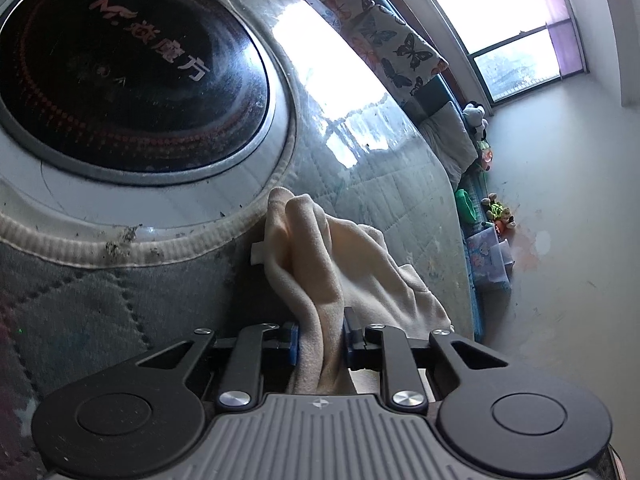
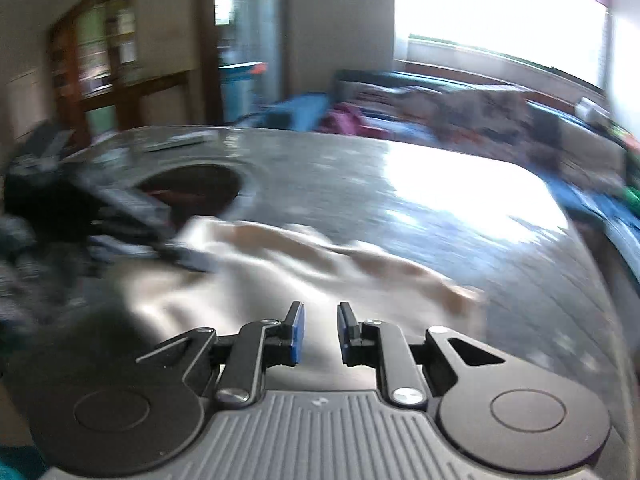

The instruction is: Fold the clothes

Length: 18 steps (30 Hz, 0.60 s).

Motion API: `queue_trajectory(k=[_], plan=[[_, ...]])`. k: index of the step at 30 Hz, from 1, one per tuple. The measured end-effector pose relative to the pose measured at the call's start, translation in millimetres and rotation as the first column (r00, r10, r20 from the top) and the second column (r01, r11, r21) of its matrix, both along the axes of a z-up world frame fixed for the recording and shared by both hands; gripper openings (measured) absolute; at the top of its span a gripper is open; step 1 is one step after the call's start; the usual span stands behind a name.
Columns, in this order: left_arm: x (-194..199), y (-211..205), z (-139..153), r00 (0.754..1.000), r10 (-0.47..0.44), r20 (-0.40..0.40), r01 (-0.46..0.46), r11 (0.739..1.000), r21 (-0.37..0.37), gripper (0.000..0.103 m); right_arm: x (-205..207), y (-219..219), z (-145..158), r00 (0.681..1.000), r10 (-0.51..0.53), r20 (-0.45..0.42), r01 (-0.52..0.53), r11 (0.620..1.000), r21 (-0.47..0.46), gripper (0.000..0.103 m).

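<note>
One cream garment (image 1: 320, 264) is the piece you are working, and it lies rumpled on the glossy grey tabletop (image 1: 372, 184), just beside the round black cooktop (image 1: 128, 76) set into that surface. In your left wrist view its bunched length runs away from the camera, from the jaws up toward a rounded fold near the cooktop's pale rim, with looser cloth spilling off to the right. Your left gripper (image 1: 320, 340) has its blue pads pressed onto that gathered cloth, one on each side, so the fabric is pinched between them. In your right wrist view, which is blurred, the same garment (image 2: 304, 264) stretches across the picture from left to right, its long axis slanting slightly downward toward a tapering end at the right. Your right gripper (image 2: 319, 332) sits over the near part of the cloth with its fingers slightly parted; a narrow gap shows between the blue pads and nothing is pinched there. At the left edge of that view your other gripper appears as a dark smear at the cloth's left end. Beyond the table lie a butterfly-print cushion (image 1: 400, 48), a row of small toys (image 1: 492, 200) along the wall, and a bright window (image 1: 508, 20).
</note>
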<state>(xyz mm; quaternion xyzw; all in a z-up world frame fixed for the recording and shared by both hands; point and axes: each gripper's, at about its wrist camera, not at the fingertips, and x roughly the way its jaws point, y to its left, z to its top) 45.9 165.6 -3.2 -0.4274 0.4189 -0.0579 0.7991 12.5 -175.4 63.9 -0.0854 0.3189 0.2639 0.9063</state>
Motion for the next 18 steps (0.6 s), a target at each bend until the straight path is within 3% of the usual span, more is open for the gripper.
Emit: queue_trajectory(k=[8,18], plan=[[2,-1,2,1.000,-0.010,0.004,0.010,1.000,0.028,0.022,44,-64,-25,0.974,-0.215,-0.071,0.220,0.974,0.060,0.018],[0,-4,4,1.000,-0.016,0.007,0.016,0.999,0.047,0.022,56,-85,-45,0.960,-0.243,-0.141,0.262,0.955,0.142,0.020]])
